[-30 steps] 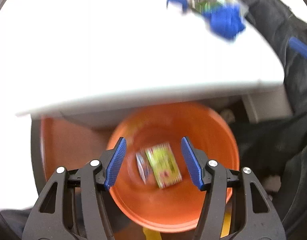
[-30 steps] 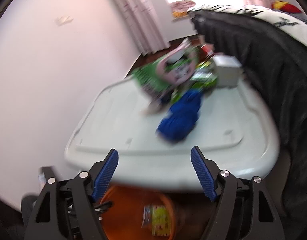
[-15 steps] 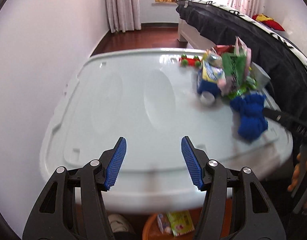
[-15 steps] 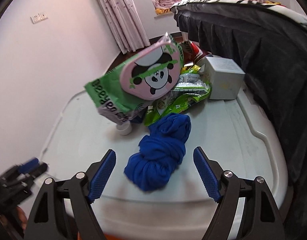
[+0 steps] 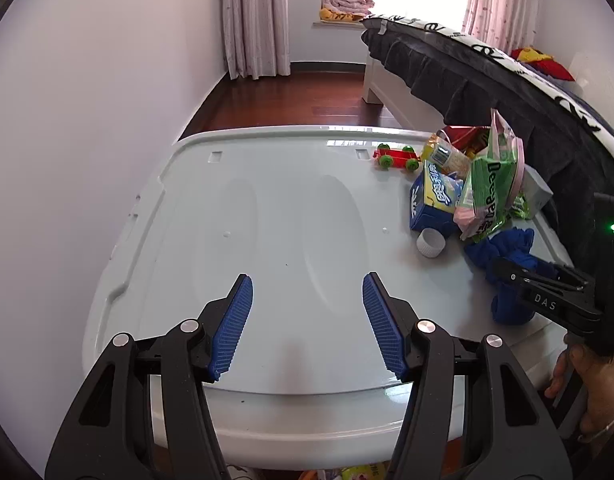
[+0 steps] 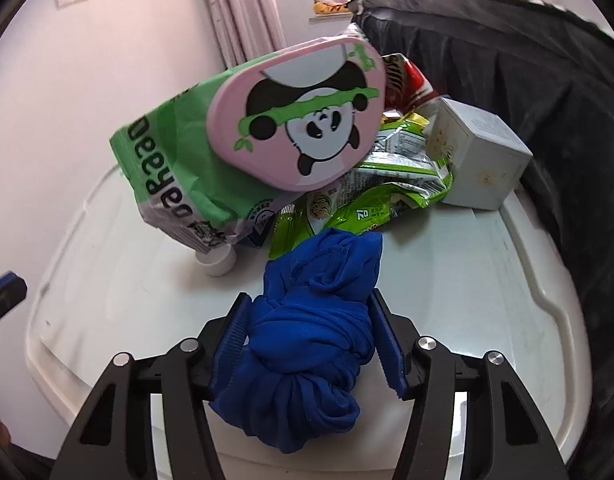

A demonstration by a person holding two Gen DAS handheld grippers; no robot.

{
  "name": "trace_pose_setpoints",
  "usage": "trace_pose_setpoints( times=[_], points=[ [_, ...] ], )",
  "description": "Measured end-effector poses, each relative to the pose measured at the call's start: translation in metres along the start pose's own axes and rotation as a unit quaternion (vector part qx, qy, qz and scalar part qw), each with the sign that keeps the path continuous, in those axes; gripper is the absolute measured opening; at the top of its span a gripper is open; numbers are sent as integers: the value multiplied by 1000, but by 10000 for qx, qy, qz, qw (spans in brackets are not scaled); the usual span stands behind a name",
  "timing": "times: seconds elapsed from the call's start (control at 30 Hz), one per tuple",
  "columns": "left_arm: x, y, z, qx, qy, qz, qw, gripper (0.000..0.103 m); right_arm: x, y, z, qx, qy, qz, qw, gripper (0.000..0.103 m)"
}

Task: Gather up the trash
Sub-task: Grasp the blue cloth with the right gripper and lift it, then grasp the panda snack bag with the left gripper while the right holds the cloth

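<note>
A pale lid (image 5: 267,208) carries clutter along its right edge beside a dark-draped bed (image 5: 507,92): a green wipes pack (image 6: 175,160), a grey box (image 6: 479,160), and a blue cloth bundle (image 6: 315,344), lengthwise toward the pack. The right gripper (image 6: 309,344) is closing around the bundle. The left gripper (image 5: 305,320) stands wide, empty.

place: home bedroom | cues: bed (image 5: 487,76), curtains (image 5: 255,20), wood floor (image 5: 291,100)

Two downward wrist views over one shared white lid (image 5: 267,208)
</note>
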State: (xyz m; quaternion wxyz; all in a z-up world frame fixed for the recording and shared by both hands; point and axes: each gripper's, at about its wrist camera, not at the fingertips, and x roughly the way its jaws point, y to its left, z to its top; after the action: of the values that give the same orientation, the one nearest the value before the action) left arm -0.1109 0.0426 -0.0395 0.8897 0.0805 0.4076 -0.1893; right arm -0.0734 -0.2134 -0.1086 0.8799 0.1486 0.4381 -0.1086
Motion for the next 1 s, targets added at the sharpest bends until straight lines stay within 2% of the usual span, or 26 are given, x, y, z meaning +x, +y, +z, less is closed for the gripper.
trace_pose_setpoints(
  times=[0.13,0.33,0.53,0.73,0.87,1.0],
  points=[
    [-1,-1,-1,9,-1,-15,10000,57,-6,4,-2,-196,-52,-19,9998,53],
    [-4,-3,1,5,-36,-84,10000,57,-29,-3,-2,-189,-126,216,9995,52],
    [-4,-15,6,110,-35,-369,9993,57,-51,-10,-1,-363,-116,390,9985,52],
    [-8,-33,19,326,-137,-543,9979,57,-71,-20,4,-395,-177,585,9974,52],
    [-6,-49,32,577,-174,-642,9961,57,-92,-24,3,-601,-295,557,9962,52],
    [-3,-72,53,891,-167,-894,9919,57,-116,-42,4,-572,-458,531,9959,52]
  ],
)
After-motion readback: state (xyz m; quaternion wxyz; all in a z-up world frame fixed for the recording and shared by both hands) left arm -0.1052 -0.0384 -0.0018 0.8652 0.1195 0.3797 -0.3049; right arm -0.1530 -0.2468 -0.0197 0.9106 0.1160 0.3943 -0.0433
